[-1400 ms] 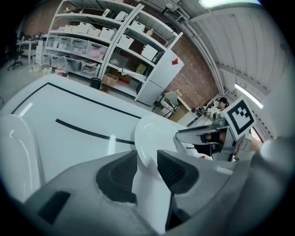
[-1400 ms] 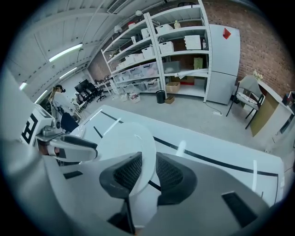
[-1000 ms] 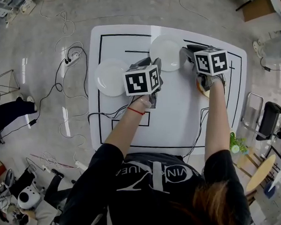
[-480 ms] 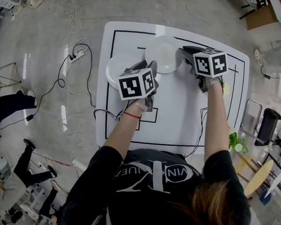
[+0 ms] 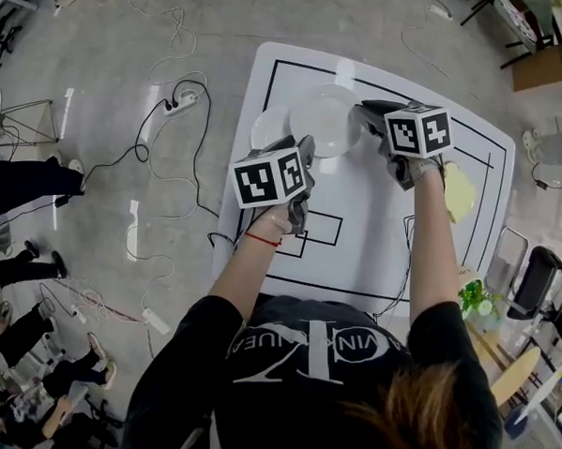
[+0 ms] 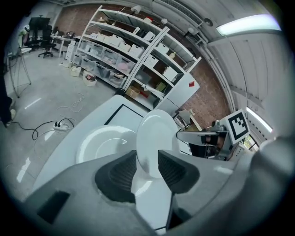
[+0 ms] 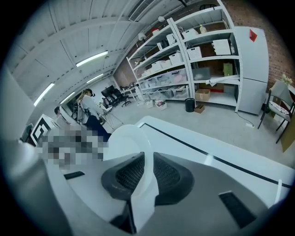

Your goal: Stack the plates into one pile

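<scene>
A white plate (image 5: 327, 121) hangs tilted over the far left part of the white table (image 5: 375, 233), held at opposite rims by both grippers. My left gripper (image 5: 305, 152) is shut on its near-left rim (image 6: 154, 138). My right gripper (image 5: 366, 119) has the right rim (image 7: 138, 152) between its pads, and its jaws are closing on it. A second white plate (image 5: 267, 129) lies flat on the table, its right side hidden under the held plate. In the left gripper view this second plate (image 6: 103, 144) sits just left of the held one.
A pale yellow flat thing (image 5: 460, 191) lies on the table at the right. Black lines mark the tabletop. Cables and a power strip (image 5: 183, 104) lie on the floor to the left. A chair (image 5: 537, 266) stands at the right. People's legs show at the far left.
Both grippers have carried the white plate to the left across the table. It now overlaps the second plate, which earlier lay well apart from it.
</scene>
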Tool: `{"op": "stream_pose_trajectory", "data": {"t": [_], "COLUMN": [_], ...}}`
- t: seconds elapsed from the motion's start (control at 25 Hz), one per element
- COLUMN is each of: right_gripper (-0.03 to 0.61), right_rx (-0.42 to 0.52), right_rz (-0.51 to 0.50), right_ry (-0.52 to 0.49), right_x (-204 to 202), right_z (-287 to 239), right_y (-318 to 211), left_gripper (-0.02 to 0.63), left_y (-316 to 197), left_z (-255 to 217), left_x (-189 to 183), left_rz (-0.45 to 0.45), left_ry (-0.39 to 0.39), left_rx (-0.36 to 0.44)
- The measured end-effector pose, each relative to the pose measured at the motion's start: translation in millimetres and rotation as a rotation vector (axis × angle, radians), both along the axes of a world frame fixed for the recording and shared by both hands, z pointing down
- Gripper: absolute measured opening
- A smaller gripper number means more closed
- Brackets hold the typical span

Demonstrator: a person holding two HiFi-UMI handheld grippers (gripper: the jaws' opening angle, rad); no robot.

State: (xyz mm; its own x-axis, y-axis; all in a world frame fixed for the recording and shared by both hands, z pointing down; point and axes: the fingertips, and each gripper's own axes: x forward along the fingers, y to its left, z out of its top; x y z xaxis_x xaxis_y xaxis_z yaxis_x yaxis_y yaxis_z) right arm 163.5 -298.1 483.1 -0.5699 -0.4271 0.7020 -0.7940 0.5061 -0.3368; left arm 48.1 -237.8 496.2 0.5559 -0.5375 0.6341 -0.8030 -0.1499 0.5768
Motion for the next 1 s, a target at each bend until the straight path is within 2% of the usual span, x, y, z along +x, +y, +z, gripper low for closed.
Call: {"op": "stream_pose_trajectory", "data": {"t": [0.28, 0.48, 1.0], "right_gripper": [0.058, 0.057, 0.066], "right_rx": [-0.061, -0.105, -0.154], "right_rz": [-0.077, -0.118, -0.136], "right_ry": [-0.042, -0.037, -0.003], "right_x": [-51, -80, -101], "right_z": [14, 29, 44], "right_y": [9, 17, 26], "left_gripper": [0.149, 0.153, 0.177], "left_y": [15, 19, 27], "left_z": [6, 16, 24], "left_x": [-50, -79, -100], "left_rz": [-0.046, -0.082, -0.079], "left_ry": [0.029, 0.030, 0.016], "left_rx": [-0.051, -0.083, -0.096]}}
